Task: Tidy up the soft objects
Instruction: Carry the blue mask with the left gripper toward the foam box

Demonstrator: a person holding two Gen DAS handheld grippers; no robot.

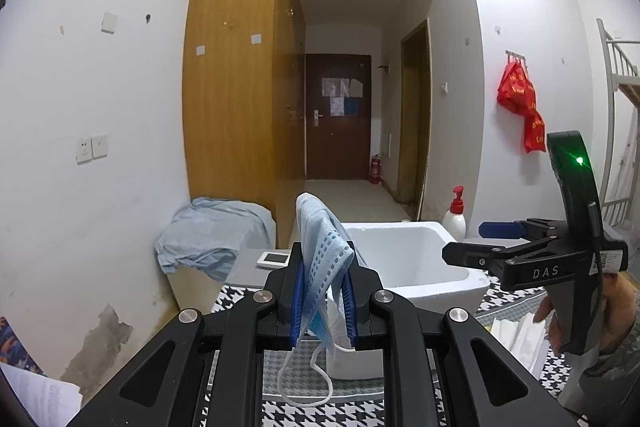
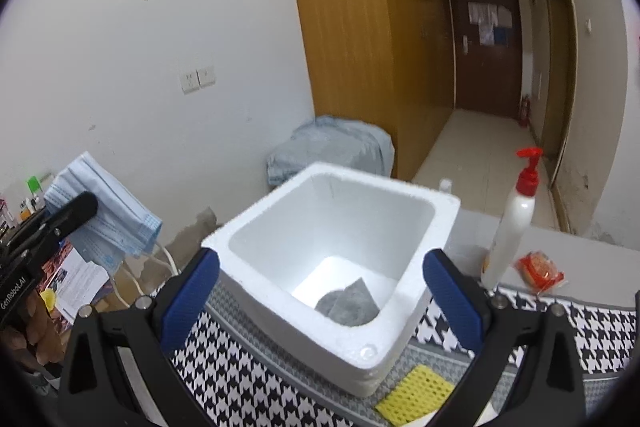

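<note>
While your left gripper (image 1: 323, 297) pinches the face mask (image 1: 324, 251), keep the right gripper (image 2: 320, 297) wide; release over the foam box (image 2: 400, 331).

A plain dorm-style living room: ahead of the jaws a tall orange-brown wooden wardrobe (image 1: 236, 75) stands against a scuffed white wall, a tiled hallway runs to a dark brown entry door (image 1: 338, 115) with a small red fire extinguisher (image 1: 375, 169) beside it, and right of them stands a white metal bunk-bed frame (image 1: 618, 67).
</note>
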